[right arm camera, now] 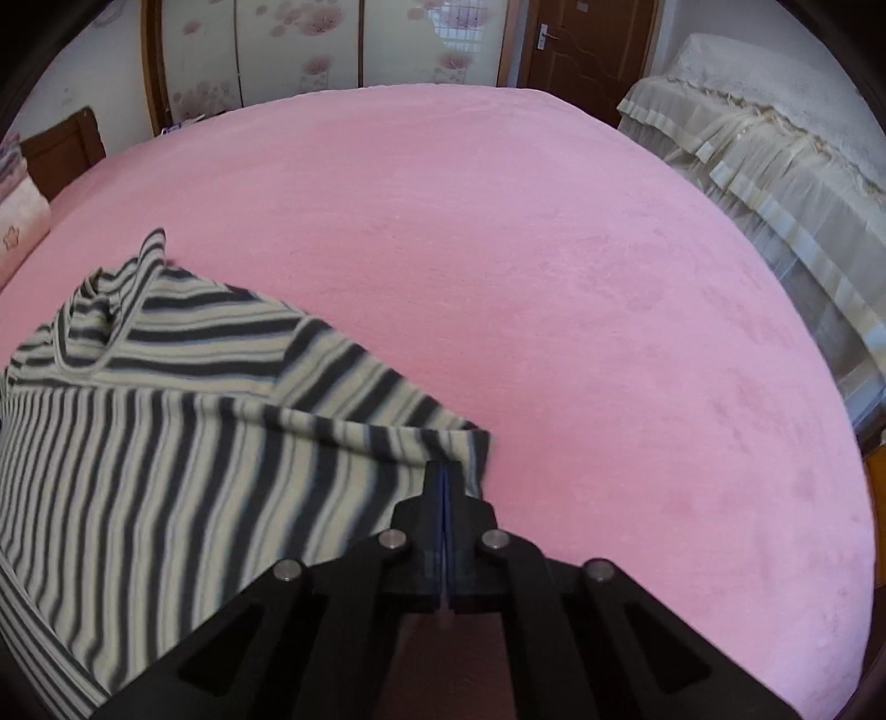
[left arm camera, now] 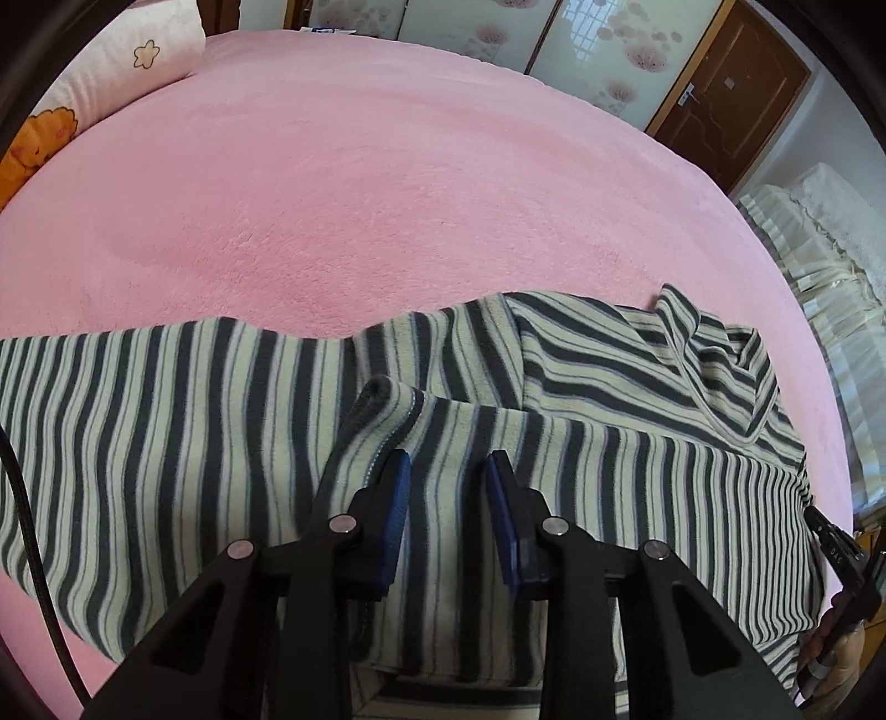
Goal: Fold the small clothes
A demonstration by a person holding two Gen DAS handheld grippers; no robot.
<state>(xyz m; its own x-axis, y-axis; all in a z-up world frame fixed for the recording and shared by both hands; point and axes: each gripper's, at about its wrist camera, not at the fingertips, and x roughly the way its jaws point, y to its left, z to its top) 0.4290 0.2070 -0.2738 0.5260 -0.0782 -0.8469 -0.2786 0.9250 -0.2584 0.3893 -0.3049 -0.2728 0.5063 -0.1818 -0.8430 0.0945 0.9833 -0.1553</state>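
- Pillow (left arm camera: 127,61), pale pink with a flower print, sits at the far left edge of the left wrist view, with an orange cartoon cushion (left arm camera: 39,144) just below it.
- Pink fleece blanket (left arm camera: 387,183) covers the bed and fills most of both views.
- Striped top (left arm camera: 166,421), cream with dark grey bands, lies spread across the near part of the blanket; its collar (left arm camera: 720,365) points toward the right in the left wrist view.
- One sleeve or flap (left arm camera: 387,410) is folded over the body of the top, its hem lying just ahead of the left gripper.
- Left gripper (left arm camera: 448,465) hovers over the folded flap with its blue-padded jaws apart and nothing between them.
- Right gripper (right arm camera: 444,471) has its jaws pressed together on the cuff edge (right arm camera: 465,448) of the striped top, at the garment's right-hand corner; the cloth there looks blurred.
- Sliding wardrobe doors (right arm camera: 310,50) with a floral pattern stand behind the bed, beside a brown wooden door (right arm camera: 581,50).
- Second bed (right arm camera: 775,155) with a cream frilled cover stands at the far right, apart from the pink one.
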